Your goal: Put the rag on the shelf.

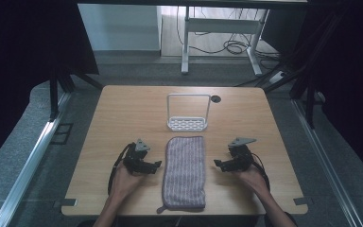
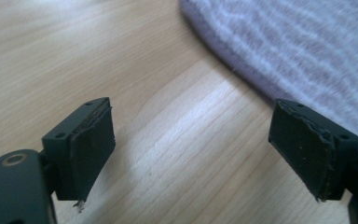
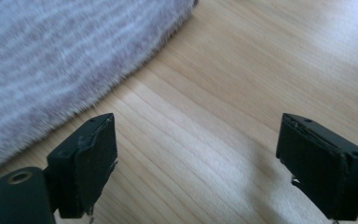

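Note:
A folded purple-grey striped towel [image 1: 185, 171] lies lengthwise in the middle of the wooden table [image 1: 118, 113], with a small loop at its near left corner. My left gripper [image 1: 157, 164] rests on the table just left of the towel, jaws open and pointing toward it. My right gripper [image 1: 217, 164] sits just right of the towel, also open and facing it. In the left gripper view the towel [image 2: 303, 51] fills the upper right, close to the right jaw. In the right gripper view the towel [image 3: 51, 60] covers the upper left, beside the left jaw. Nothing is between either pair of jaws.
A white wire rack [image 1: 187, 113] with a perforated base stands just beyond the towel's far end. A round cable hole [image 1: 215, 99] sits behind it. Bare wood lies to both sides of the grippers. Dark curtains and metal rails surround the table.

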Available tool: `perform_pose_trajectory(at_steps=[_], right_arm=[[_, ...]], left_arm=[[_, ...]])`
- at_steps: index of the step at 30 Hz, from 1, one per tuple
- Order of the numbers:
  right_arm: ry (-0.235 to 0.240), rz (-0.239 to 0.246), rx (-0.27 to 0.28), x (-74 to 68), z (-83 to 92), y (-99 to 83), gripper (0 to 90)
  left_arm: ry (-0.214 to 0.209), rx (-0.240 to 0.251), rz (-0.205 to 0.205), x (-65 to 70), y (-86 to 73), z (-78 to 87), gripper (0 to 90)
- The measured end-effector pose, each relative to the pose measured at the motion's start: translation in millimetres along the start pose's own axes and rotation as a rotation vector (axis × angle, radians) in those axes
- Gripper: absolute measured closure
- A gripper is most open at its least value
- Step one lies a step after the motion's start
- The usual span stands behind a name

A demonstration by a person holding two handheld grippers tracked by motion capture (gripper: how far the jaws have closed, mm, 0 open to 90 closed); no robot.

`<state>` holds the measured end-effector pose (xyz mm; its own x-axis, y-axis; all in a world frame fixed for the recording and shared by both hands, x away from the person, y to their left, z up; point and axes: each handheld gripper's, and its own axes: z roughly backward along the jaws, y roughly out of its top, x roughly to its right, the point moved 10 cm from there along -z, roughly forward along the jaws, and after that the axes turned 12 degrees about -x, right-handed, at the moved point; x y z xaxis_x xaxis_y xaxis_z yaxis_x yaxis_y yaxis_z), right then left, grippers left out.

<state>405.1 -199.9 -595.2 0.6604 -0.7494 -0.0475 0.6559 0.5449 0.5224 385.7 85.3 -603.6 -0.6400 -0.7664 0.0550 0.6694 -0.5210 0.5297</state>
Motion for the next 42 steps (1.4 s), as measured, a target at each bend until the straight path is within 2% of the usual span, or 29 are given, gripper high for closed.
perform_pose_trajectory(at_steps=[4,9,10,16,20,23,26,29,30,31,32,33,34,35,37,38,42], right_arm=[[0.01,0.002,0.008,-2.0,3.2,10.9,12.7],[0.025,-0.014,0.021,-4.2,2.4,29.2,14.7],[0.029,-0.014,0.027,-5.6,0.3,36.6,17.4],[0.038,-0.009,0.038,-10.9,-7.6,53.2,26.2],[0.035,0.008,0.026,-15.3,-18.6,64.7,34.5],[0.032,0.007,0.013,-18.0,-28.0,69.1,38.0],[0.028,0.015,-0.008,-19.9,-39.4,70.7,42.2],[0.026,0.019,-0.025,-21.2,-47.4,70.4,45.2],[0.025,0.031,-0.045,-23.7,-53.2,67.7,48.9],[0.025,0.031,-0.045,-23.7,-53.2,67.7,48.9],[0.021,0.036,-0.041,-24.7,-54.5,67.5,50.7],[0.024,0.035,-0.039,-25.4,-54.3,67.4,55.3],[0.041,0.05,-0.044,-29.0,-53.5,66.9,65.7],[0.041,0.05,-0.044,-29.0,-53.5,66.9,65.7],[0.064,0.056,-0.04,-34.3,-53.3,66.2,77.1],[0.061,0.07,-0.038,-36.8,-52.8,66.0,81.3],[0.032,0.095,-0.037,-37.6,-51.1,66.7,83.6]], left_arm=[[-0.015,0.016,-0.01,-0.3,9.4,2.4,17.4],[-0.012,0.018,-0.054,2.1,25.2,-0.6,20.8],[-0.017,0.019,-0.068,3.9,30.3,-1.8,23.0],[-0.015,0.023,-0.101,5.1,53.0,-9.0,26.3],[-0.007,0.03,-0.097,0.9,66.5,-17.7,30.5],[-0.021,0.031,-0.088,-0.7,72.2,-28.1,33.1],[-0.013,0.02,-0.084,-2.5,73.4,-40.0,32.9],[-0.021,-0.019,-0.09,-1.6,68.8,-51.1,32.5],[-0.038,-0.016,-0.084,-1.0,68.1,-52.0,35.3],[-0.052,-0.009,-0.069,-1.3,68.1,-52.0,35.3],[-0.049,-0.012,-0.07,-1.5,67.8,-51.7,36.2],[-0.054,-0.013,-0.072,-0.2,67.9,-51.2,38.4],[-0.059,-0.015,-0.074,1.1,67.8,-50.6,48.9],[-0.07,-0.016,-0.078,4.0,67.7,-50.0,48.9],[-0.097,-0.017,-0.074,10.2,67.0,-48.9,62.5],[-0.113,-0.017,-0.07,12.1,66.8,-48.8,75.3],[-0.126,-0.018,-0.056,14.4,66.5,-47.8,80.3]])
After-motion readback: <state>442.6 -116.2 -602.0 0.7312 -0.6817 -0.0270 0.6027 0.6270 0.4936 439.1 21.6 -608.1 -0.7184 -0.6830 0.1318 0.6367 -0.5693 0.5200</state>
